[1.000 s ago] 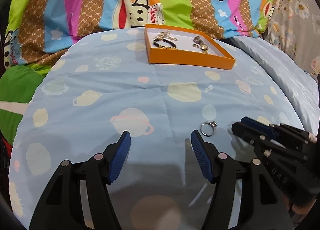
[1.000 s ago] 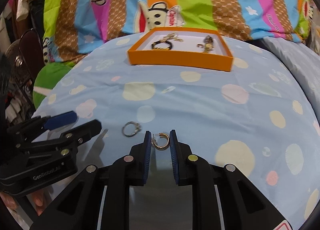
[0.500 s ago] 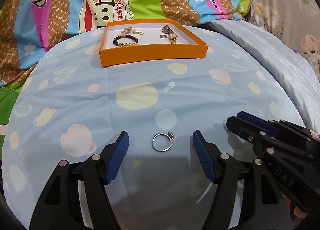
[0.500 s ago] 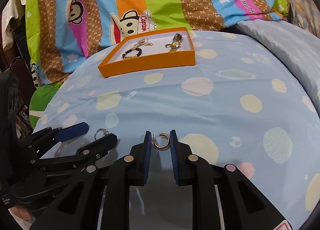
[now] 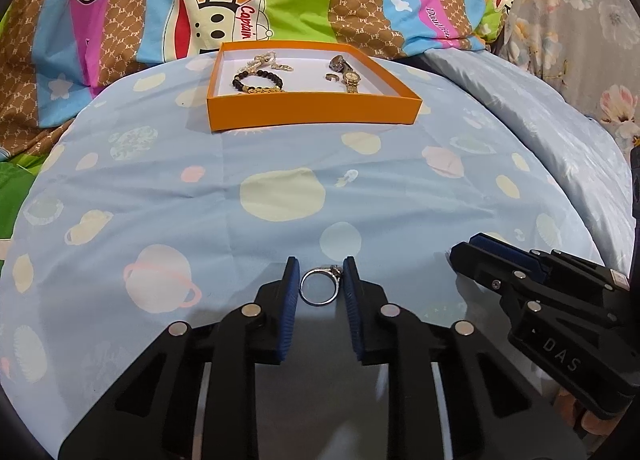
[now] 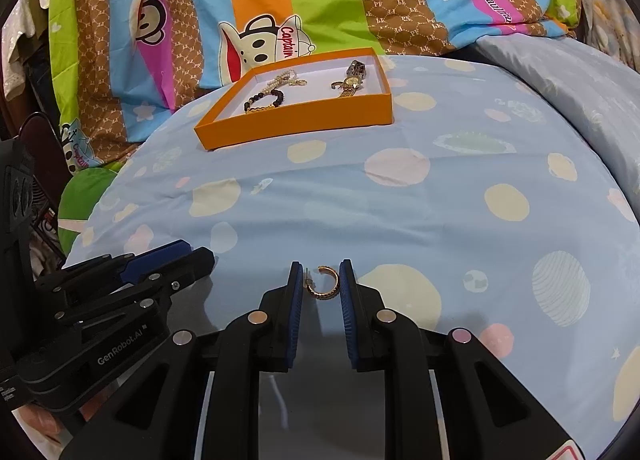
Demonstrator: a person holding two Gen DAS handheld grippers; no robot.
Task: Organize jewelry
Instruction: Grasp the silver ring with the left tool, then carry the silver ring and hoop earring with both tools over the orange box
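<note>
A silver ring [image 5: 318, 303] with a small stone lies on the pale blue quilt, between the blue pads of my left gripper [image 5: 320, 272]. Its jaws are closing and both pads touch the ring. My right gripper [image 6: 320, 272] is shut on a gold hoop earring [image 6: 322, 296], held just above the quilt. The two grippers sit side by side: the right gripper [image 5: 480, 256] shows low right in the left wrist view, and the left gripper [image 6: 192, 256] low left in the right wrist view. An orange tray [image 5: 312, 116] lies further back on the quilt.
The orange tray [image 6: 296, 126] holds a black bead bracelet [image 5: 258, 80], a pearl chain and a gold watch [image 5: 351, 80]. Behind it rises a striped cartoon-monkey blanket [image 5: 280, 0]. Floral fabric lies at the right, and the quilt drops off at the left.
My left gripper moved over the silver ring, and its jaws have come in from wide apart onto it. The right gripper keeps hold of the earring and has rolled slightly.
</note>
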